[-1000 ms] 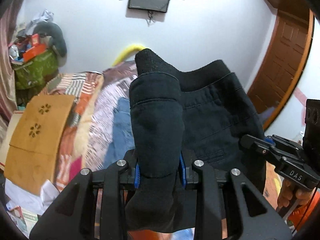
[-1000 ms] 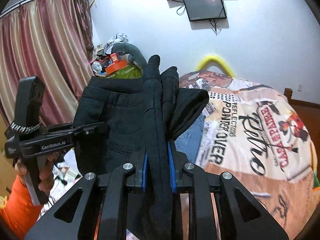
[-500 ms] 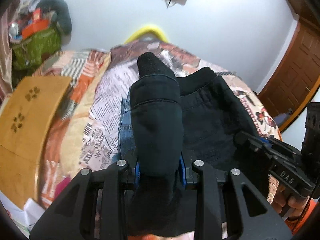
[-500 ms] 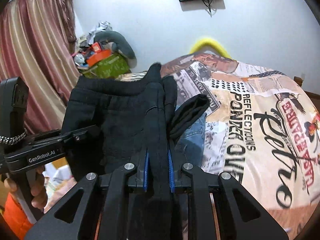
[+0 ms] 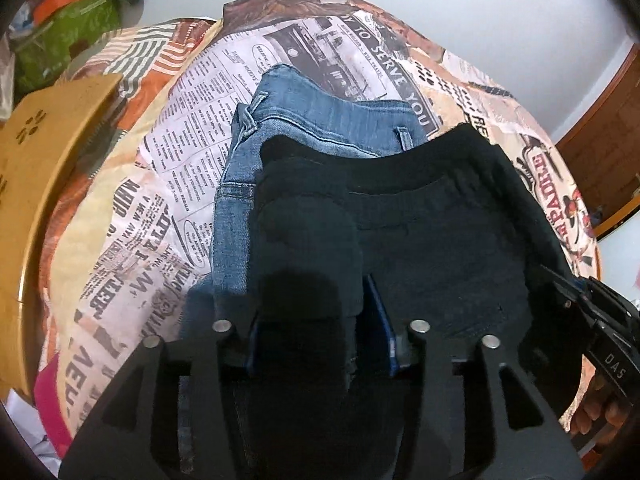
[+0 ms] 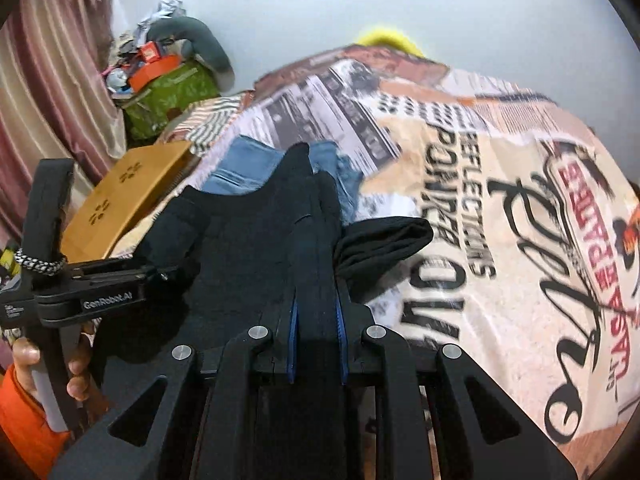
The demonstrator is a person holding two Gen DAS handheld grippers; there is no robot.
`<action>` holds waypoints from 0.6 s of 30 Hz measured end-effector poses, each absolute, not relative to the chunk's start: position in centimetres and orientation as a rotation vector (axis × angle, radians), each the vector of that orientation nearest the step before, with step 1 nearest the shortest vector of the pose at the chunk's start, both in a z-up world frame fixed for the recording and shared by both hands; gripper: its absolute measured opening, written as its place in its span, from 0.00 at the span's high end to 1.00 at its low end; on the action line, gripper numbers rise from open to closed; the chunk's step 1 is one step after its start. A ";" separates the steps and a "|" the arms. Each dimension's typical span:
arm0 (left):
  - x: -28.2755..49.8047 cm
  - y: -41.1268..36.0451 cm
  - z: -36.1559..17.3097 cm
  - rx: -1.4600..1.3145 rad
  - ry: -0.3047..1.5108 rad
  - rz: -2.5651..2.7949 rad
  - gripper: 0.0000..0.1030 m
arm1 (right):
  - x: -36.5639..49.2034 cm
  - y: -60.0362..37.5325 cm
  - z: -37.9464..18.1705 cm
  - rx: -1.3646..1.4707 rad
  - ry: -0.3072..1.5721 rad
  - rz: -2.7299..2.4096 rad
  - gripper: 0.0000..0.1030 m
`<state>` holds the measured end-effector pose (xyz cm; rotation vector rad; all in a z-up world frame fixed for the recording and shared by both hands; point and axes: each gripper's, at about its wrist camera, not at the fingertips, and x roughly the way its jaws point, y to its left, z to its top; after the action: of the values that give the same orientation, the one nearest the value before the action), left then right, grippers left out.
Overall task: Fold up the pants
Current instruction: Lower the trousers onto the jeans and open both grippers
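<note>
Both grippers had tipped down vs 1 s ago: wall screen gone from left view, bed w/ newsprint sheet (image 5: 168,184) filled it. Left gripper (image 5: 316,280) and right gripper (image 6: 316,264) each clamped black pants (image 5: 440,240), held over blue jeans (image 5: 320,120).

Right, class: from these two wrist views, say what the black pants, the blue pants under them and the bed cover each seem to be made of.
Black pants: soft matte woven cotton or twill, probably; stitched seams, ribbed waistband.
Blue pants: denim; faded blue weave, topstitched seams, a belt loop.
Bed cover: thin printed fabric, likely cotton or polyester; newspaper-style print, soft creases, no sheen.
</note>
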<state>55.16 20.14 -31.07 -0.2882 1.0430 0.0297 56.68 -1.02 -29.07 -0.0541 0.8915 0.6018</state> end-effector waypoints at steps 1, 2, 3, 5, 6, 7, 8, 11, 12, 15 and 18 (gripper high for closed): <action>55.3 19.9 -30.9 -0.277 1.046 0.037 0.52 | 56.7 -1.4 -29.2 -0.036 0.904 0.595 0.86; 55.3 19.8 -30.8 -0.263 1.049 0.045 0.49 | 56.7 -1.7 -29.4 -0.022 0.912 0.589 0.86; 55.1 19.6 -30.6 -0.245 1.051 0.056 0.44 | 56.5 -2.1 -29.6 -0.012 0.922 0.576 0.86; 55.3 19.3 -30.4 -0.204 1.053 0.076 0.39 | 56.3 -2.5 -30.0 -0.016 0.929 0.557 0.86; 55.0 19.2 -30.3 -0.185 1.054 0.077 0.39 | 56.2 -2.6 -30.3 -0.026 0.937 0.545 0.86; 54.8 19.0 -30.1 -0.166 1.058 0.077 0.38 | 56.0 -2.7 -30.6 -0.042 0.947 0.533 0.85; 54.4 19.0 -29.8 -0.154 1.060 0.077 0.38 | 56.0 -2.7 -30.9 -0.051 0.956 0.527 0.83; 53.3 19.3 -28.7 -0.152 1.048 0.087 0.38 | 55.8 -3.6 -31.2 -0.032 0.986 0.525 0.81; 53.0 19.4 -28.4 -0.154 1.042 0.091 0.38 | 55.8 -3.9 -31.2 -0.016 0.995 0.521 0.81; 51.5 19.8 -26.9 -0.154 1.021 0.103 0.38 | 55.5 -3.9 -31.2 -0.027 1.002 0.515 0.81; 49.8 19.8 -25.0 -0.132 0.986 0.104 0.38 | 54.3 -4.1 -30.1 -0.061 0.993 0.523 0.77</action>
<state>49.77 19.79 -24.96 -0.1317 0.9861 0.1041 54.31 -4.09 -30.13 -0.0605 0.9928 0.5230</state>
